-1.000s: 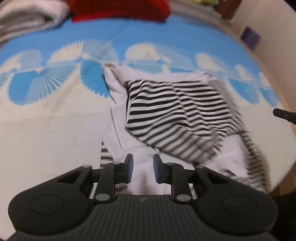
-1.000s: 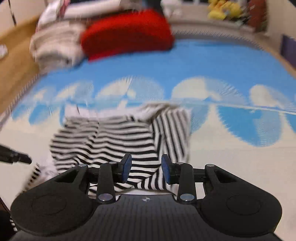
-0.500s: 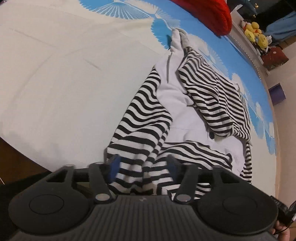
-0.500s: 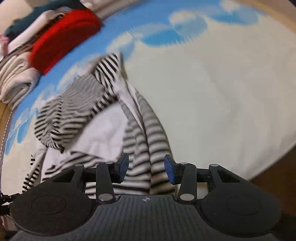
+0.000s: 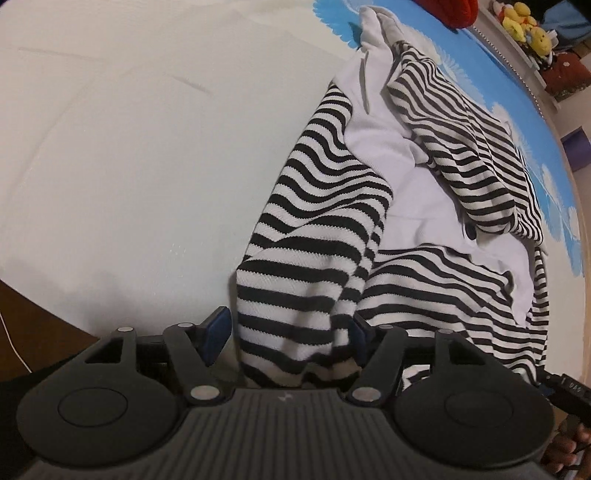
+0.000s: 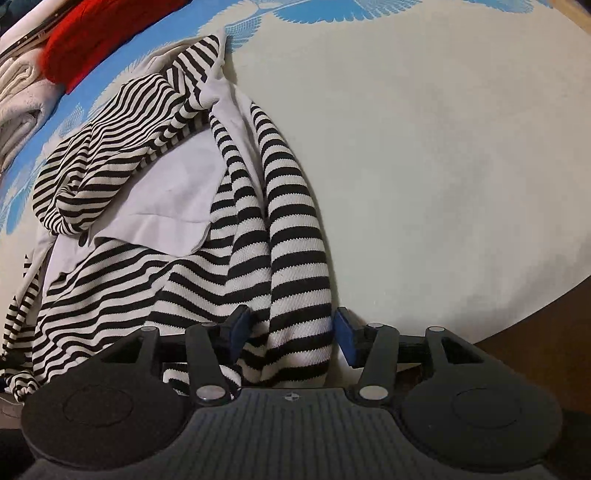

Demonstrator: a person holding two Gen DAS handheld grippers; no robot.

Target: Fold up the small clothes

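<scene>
A crumpled black-and-white striped garment (image 5: 325, 236) with plain white panels lies on a cream and blue patterned cloth (image 5: 129, 147). It also shows in the right wrist view (image 6: 155, 280). My left gripper (image 5: 290, 332) is open, its blue pads on either side of the garment's near striped edge at the cloth's front rim. My right gripper (image 6: 291, 332) is open too, its pads straddling a striped sleeve (image 6: 295, 236) at the front rim.
A red folded item (image 6: 92, 48) and pale folded towels (image 6: 18, 96) lie at the far side of the cloth. Yellow plush toys (image 5: 524, 22) sit on a shelf beyond. Brown floor (image 6: 535, 350) shows past the cloth's front edge.
Both grippers swung down from high over the cloth to the garment's near edge. Their jaws opened wider, and striped fabric now sits between the pads of each.
</scene>
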